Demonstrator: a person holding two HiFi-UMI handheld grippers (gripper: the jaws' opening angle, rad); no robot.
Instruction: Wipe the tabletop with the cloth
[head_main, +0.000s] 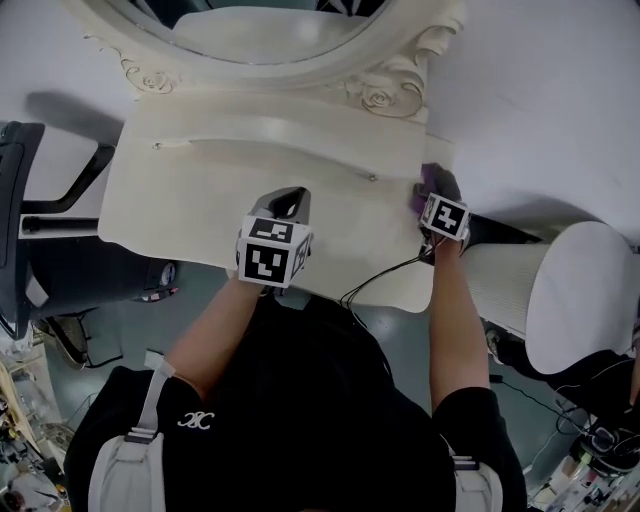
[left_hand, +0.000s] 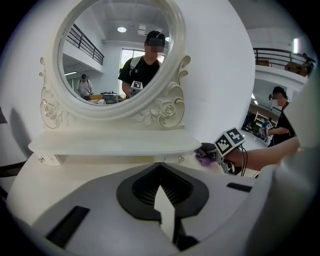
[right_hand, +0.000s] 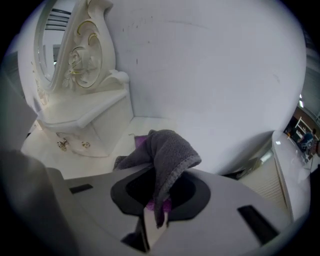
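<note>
Two grippers, and each view shows something different. From the head view, the left gripper (head_main: 288, 200) hovers over the middle of the cream tabletop (head_main: 190, 215). The right gripper (head_main: 436, 192) is way over at the back right corner, just beside the end of the raised shelf (head_main: 280, 140). You only catch a small bit of the cloth (head_main: 424, 186) from up there, a dark lump with some purple showing.

The right gripper view is where the cloth (right_hand: 167, 152) really shows: grey terry on one side, purple on the other. The right gripper (right_hand: 154, 212) has its jaws clamped on it, with the loose part bunched up over the tips. That view also picks up the little drawer knobs (right_hand: 62, 145) under the shelf and the plain white wall (right_hand: 215, 75) behind. I can't tell from any view whether the cloth is actually pressed onto the surface.

The left gripper view shows the left gripper (left_hand: 164, 207) with its jaws together and nothing between them. It faces the oval mirror (left_hand: 117, 50), which the head view mostly cuts off. The reflection shows a person in black with shoulder straps. Off to the side in that view you can see the right gripper (left_hand: 220, 154) with the cloth (left_hand: 204, 157) on the tabletop's far end.

Only the head view shows the white chair (head_main: 585, 295) on the right, the black chair (head_main: 25, 230) on the left, and a thin black cable (head_main: 378, 278) crossing the table's front edge.
</note>
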